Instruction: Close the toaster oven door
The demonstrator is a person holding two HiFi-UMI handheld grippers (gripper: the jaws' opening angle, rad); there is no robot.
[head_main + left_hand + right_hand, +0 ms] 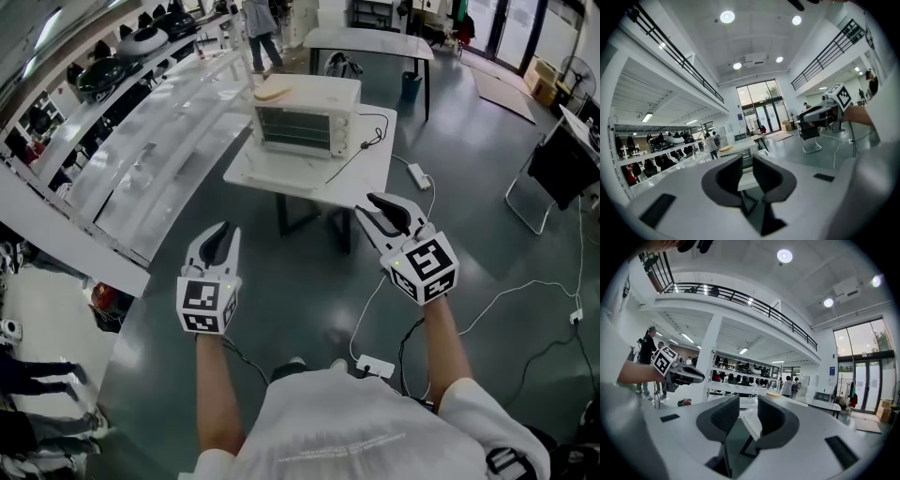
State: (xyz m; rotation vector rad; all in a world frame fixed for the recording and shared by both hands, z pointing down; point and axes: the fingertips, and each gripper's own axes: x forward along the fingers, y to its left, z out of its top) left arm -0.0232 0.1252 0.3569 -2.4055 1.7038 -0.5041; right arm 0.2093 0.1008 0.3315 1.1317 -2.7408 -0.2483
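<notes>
You held both grippers in the air over the grey floor, well short of the white table (370, 159). The left gripper (219, 234) was released, its jaws only slightly apart with nothing between them. The right gripper (377, 206) was also released, jaws wider apart and empty. The toaster oven (305, 117) stood at the table's far edge, toward its far left corner, front facing you, with its wire rack showing. A flat tan object (272, 91) lay on its top. A black cable (361, 145) ran from the oven's right side across the table.
</notes>
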